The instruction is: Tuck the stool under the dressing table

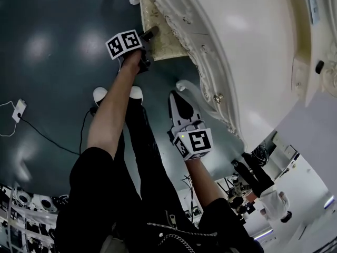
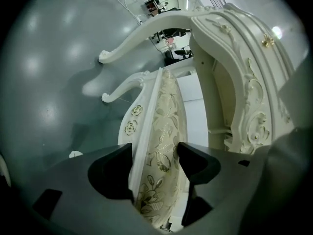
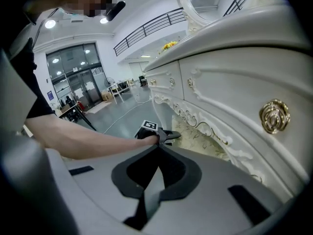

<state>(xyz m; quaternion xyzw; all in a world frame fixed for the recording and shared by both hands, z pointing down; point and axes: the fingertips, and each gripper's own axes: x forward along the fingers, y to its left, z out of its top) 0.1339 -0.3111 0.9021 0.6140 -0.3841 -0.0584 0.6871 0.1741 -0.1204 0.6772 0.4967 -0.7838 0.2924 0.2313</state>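
Note:
The stool has a white carved frame and a gold floral cushion, and its far part lies beneath the white ornate dressing table. My left gripper is shut on the stool's near seat edge. In the left gripper view the seat rim and cushion run between the two black jaws of the left gripper, with the dressing table to the right. My right gripper hangs shut and empty beside the table front. In the right gripper view its tips meet, and the left gripper shows on the stool.
A curved table leg ends on the dark floor just beyond the right gripper. The person's white shoes stand behind the stool. A white box with a cable lies at the left. The drawer front carries a gold rose knob.

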